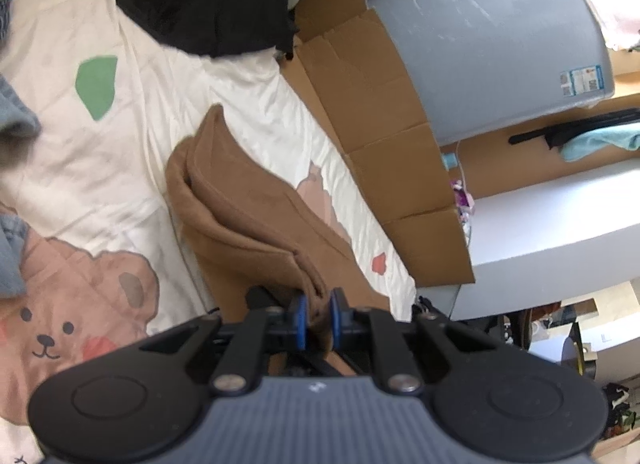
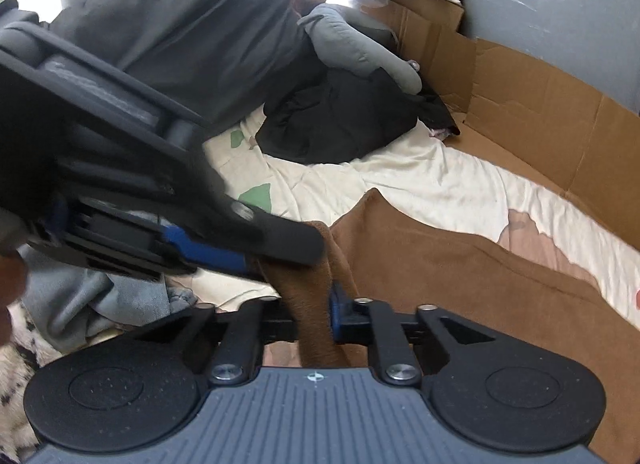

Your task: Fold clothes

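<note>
The brown garment [image 1: 256, 224] lies partly doubled over on the bear-print bedsheet [image 1: 100, 168], so by my reading the fold is under way, not finished. The left gripper [image 1: 319, 318] pinches a bunched edge of it, and the right gripper [image 2: 314, 320] is clamped on another hanging fold just beside. At least 1 more garment, the black one [image 1: 208, 4], waits unfolded further up the bed.
</note>
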Tool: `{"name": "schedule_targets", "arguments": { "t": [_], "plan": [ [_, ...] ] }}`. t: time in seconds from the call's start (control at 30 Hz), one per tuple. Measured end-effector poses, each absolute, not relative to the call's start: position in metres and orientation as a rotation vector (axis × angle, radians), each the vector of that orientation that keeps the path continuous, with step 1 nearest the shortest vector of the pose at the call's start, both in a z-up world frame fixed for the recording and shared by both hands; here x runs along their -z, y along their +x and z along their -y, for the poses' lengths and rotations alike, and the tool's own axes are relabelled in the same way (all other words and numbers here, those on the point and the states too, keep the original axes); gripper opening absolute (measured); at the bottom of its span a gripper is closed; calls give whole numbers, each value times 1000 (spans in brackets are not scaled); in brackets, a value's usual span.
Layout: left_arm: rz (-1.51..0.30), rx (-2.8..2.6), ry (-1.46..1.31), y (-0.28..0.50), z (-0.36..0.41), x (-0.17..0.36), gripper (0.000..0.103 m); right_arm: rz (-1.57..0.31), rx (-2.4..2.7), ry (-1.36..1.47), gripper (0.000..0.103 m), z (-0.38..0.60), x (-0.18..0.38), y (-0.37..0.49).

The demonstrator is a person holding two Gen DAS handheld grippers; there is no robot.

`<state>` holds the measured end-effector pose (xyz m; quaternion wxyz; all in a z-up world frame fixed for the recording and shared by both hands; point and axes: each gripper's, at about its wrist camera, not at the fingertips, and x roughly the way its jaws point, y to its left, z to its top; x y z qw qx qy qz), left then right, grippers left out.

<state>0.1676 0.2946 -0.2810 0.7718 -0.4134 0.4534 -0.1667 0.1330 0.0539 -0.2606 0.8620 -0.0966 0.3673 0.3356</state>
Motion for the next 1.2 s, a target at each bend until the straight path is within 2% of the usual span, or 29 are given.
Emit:
{"name": "schedule_targets", "arguments": {
  "t": [0.07,0.1,0.13,0.2,0.27,0.3,0.33,0.5,1.0,1.17,1.2],
  "plan": [
    [-940,348,-883,165,-303,272,28,-790,-693,-176,6,-49,260,136],
    [-936,331,-872,165,-307,271,43,-799,-688,-162,5,-47,259,138],
    [-936,314,-868,166,-312,271,49,-806,-691,-143,5,-44,259,139],
    [-952,288,-889,172,-320,277,50,-819,-695,-113,5,-40,259,142],
    [-968,273,-891,180,-325,282,64,-823,-700,-90,5,-37,257,143],
    [-974,266,-894,185,-327,285,75,-825,-702,-78,5,-35,257,144],
    [-977,263,-902,189,-329,289,82,-826,-704,-66,5,-33,256,144],
    [-1016,242,-925,220,-329,313,86,-825,-711,-43,5,-25,254,145],
    [-1227,206,-775,309,-311,384,86,-832,-731,-27,5,-22,260,146],
    [-1319,223,-762,331,-303,397,78,-834,-727,-20,5,-20,261,146],
    [-1353,214,-764,333,-303,402,73,-834,-725,-18,5,-20,261,146]
  ]
}}
